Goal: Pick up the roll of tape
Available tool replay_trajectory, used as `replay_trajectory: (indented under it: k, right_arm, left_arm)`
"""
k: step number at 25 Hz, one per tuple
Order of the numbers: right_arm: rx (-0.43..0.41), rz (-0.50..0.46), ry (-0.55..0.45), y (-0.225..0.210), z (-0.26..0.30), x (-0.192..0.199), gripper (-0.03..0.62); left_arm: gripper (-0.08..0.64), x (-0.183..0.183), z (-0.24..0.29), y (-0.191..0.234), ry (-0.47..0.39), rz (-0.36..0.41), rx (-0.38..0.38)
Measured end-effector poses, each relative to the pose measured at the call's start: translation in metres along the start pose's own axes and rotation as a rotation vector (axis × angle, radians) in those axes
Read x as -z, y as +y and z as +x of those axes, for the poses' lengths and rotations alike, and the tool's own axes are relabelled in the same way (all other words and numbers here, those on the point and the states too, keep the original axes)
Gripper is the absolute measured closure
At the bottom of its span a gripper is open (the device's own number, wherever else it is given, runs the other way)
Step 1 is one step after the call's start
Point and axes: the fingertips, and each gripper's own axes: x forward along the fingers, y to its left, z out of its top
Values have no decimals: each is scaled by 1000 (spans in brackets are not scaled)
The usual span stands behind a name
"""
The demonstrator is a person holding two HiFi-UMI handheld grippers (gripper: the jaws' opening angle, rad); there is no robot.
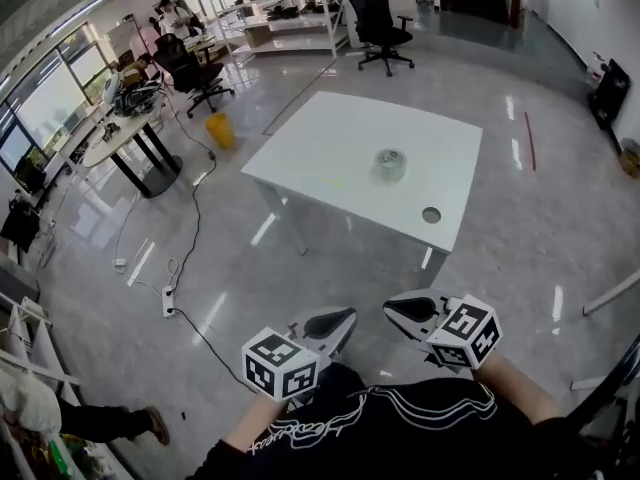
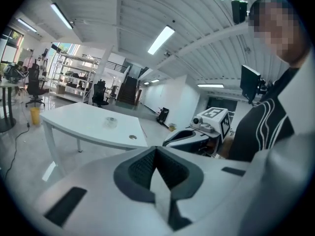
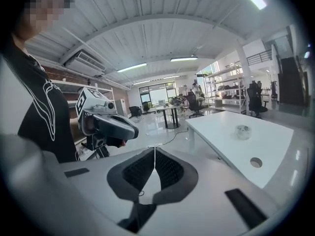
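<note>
A clear roll of tape lies flat near the middle of the white table. It also shows small and far off in the left gripper view as the tape and in the right gripper view as the tape. Both grippers are held close to the person's body, well short of the table's near edge. My left gripper is shut with nothing in it, its pads meeting in a line. My right gripper is likewise shut and empty.
A round cable hole sits in the table near its front right corner. On the floor to the left are a yellow bin, a black cable and a power strip. Office chairs, a round desk and shelving stand further back.
</note>
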Motion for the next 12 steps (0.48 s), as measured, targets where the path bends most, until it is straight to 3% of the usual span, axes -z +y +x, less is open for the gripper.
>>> replay_trajectory:
  k: [6, 12]
  right_arm:
    - [80, 65, 14, -59, 83, -51, 580]
    - [187, 83, -43, -119, 150, -110, 578]
  left_arm:
    - [557, -48, 11, 113, 53, 41, 90]
    - [557, -91, 16, 217, 66, 84, 148]
